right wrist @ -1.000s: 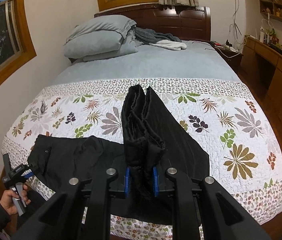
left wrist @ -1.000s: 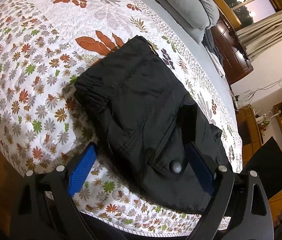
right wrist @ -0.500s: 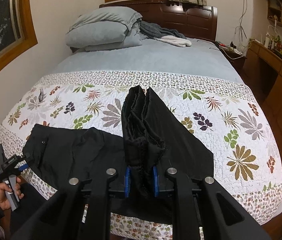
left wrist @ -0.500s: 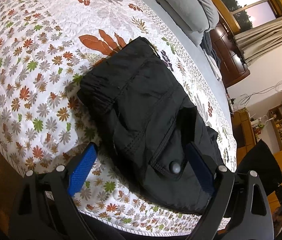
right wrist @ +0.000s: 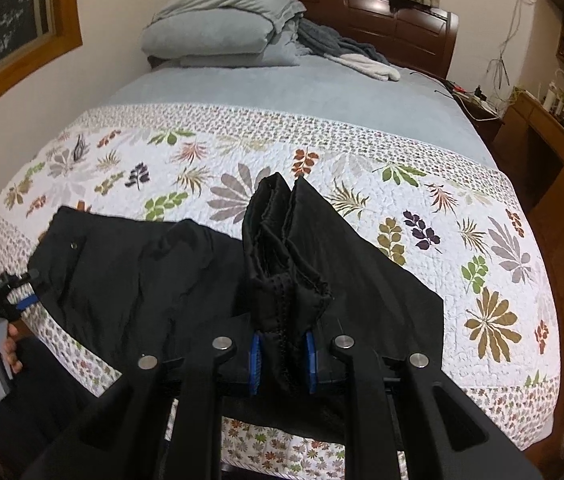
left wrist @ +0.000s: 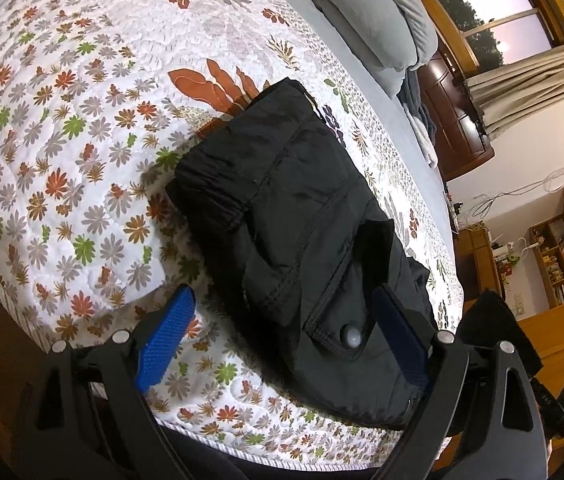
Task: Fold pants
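My right gripper [right wrist: 282,360] comes lower over the bed [right wrist: 462,216], pinching the bunched leg ends of the pants [right wrist: 121,276] (the fold is underway). My left gripper [left wrist: 282,336] waits, wide apart, holding nothing.

The right gripper [right wrist: 282,360], clamped on the bunched hem of the black fabric pants [right wrist: 286,276], has moved lower and nearer to the floral quilted bedspread [right wrist: 462,240]. The raised hem section now hangs closer to the flat-lying portion.

Black pants [right wrist: 129,276] across floral quilt [right wrist: 462,240] — bunched hem in right gripper [right wrist: 282,360]
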